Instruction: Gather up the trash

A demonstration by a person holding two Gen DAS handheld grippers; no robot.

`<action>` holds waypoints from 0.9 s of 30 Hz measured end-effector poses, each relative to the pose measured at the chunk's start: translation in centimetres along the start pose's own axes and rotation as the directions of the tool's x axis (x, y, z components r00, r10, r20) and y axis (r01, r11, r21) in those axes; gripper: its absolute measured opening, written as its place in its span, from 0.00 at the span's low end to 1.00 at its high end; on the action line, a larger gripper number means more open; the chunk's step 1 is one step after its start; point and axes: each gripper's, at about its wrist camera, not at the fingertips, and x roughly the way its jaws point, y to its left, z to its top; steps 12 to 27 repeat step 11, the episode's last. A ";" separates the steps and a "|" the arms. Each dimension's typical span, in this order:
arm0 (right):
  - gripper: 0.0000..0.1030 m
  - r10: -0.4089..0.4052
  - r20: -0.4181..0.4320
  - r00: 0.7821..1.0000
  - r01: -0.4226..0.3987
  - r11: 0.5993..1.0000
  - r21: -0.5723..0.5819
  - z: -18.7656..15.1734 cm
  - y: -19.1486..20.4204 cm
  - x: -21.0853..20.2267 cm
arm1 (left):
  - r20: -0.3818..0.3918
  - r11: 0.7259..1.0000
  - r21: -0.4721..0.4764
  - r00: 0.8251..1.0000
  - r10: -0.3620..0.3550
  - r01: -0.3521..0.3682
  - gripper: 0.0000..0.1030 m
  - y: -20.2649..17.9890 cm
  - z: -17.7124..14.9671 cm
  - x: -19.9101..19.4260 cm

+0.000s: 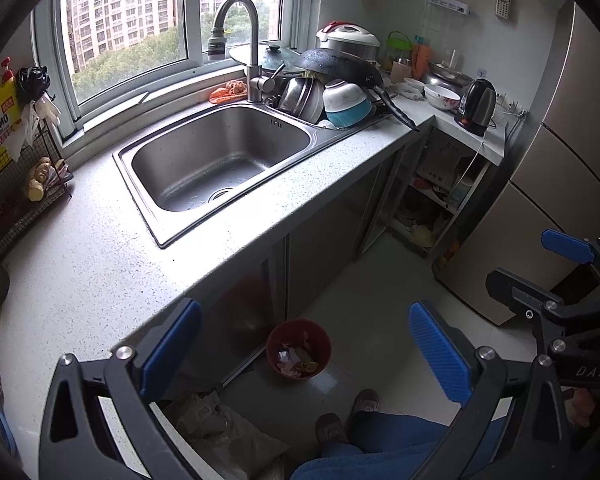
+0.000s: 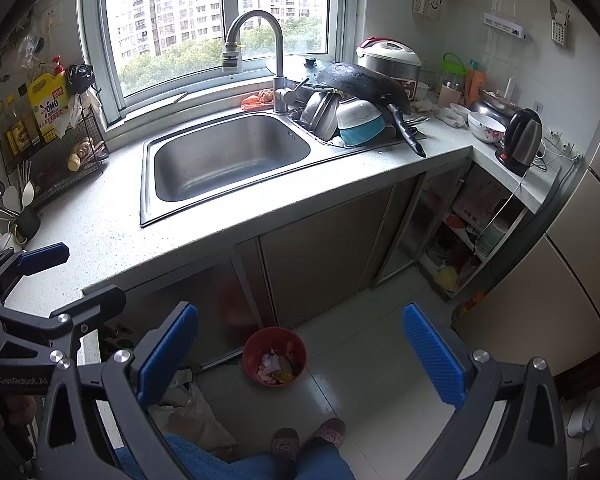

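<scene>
Both claws are wide apart and hold nothing — the left claw (image 1: 304,350) and the right claw (image 2: 300,346). The red bin (image 2: 275,356) sits low in the middle of the frame, on the floor, with scraps (image 2: 277,366) inside. The counter (image 2: 112,240) looks clean — little seems left. The counter edge juts out above the bin, but the floor beside it is open.

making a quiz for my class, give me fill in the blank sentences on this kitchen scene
1. The red bin holding trash stands on the ____.
2. The black wok rests on top of the dishes to the ____ of the sink basin.
3. The jaws of the left gripper and of the right gripper are ____.

Missing words: floor; right; open
</scene>
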 end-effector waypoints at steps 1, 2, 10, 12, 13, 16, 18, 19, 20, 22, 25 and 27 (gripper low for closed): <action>0.99 -0.001 -0.001 1.000 0.001 1.000 -0.001 0.0 0.0 0.0 | 0.000 1.000 0.001 1.000 0.000 0.000 1.00 0.0 0.0 0.0; 0.99 -0.003 0.000 1.000 0.003 1.000 -0.001 0.0 0.0 0.0 | -0.001 1.000 0.001 1.000 -0.001 0.001 1.00 0.0 0.0 0.0; 0.99 -0.014 0.001 1.000 0.014 1.000 0.002 -0.2 0.0 -0.2 | -0.005 1.000 -0.003 1.000 -0.009 0.009 1.00 0.1 -0.2 0.0; 0.99 -0.015 0.000 1.000 0.015 1.000 0.004 -0.2 -0.1 -0.2 | -0.006 1.000 -0.002 1.000 -0.010 0.010 1.00 0.1 -0.2 0.1; 0.99 -0.015 0.000 1.000 0.015 1.000 0.004 -0.2 -0.1 -0.2 | -0.006 1.000 -0.002 1.000 -0.010 0.010 1.00 0.1 -0.2 0.1; 0.99 -0.015 0.000 1.000 0.015 1.000 0.004 -0.2 -0.1 -0.2 | -0.006 1.000 -0.002 1.000 -0.010 0.010 1.00 0.1 -0.2 0.1; 0.99 -0.015 0.000 1.000 0.015 1.000 0.004 -0.2 -0.1 -0.2 | -0.006 1.000 -0.002 1.000 -0.010 0.010 1.00 0.1 -0.2 0.1; 0.99 -0.015 0.000 1.000 0.015 1.000 0.004 -0.2 -0.1 -0.2 | -0.006 1.000 -0.002 1.000 -0.010 0.010 1.00 0.1 -0.2 0.1; 0.99 -0.015 0.000 1.000 0.015 1.000 0.004 -0.2 -0.1 -0.2 | -0.006 1.000 -0.002 1.000 -0.010 0.010 1.00 0.1 -0.2 0.1; 0.99 -0.015 0.000 1.000 0.015 1.000 0.004 -0.2 -0.1 -0.2 | -0.006 1.000 -0.002 1.000 -0.010 0.010 1.00 0.1 -0.2 0.1; 0.99 -0.015 0.000 1.000 0.015 1.000 0.004 -0.2 -0.1 -0.2 | -0.006 1.000 -0.002 1.000 -0.010 0.010 1.00 0.1 -0.2 0.1; 0.99 -0.015 0.000 1.000 0.015 1.000 0.004 -0.2 -0.1 -0.2 | -0.006 1.000 -0.002 1.000 -0.010 0.010 1.00 0.1 -0.2 0.1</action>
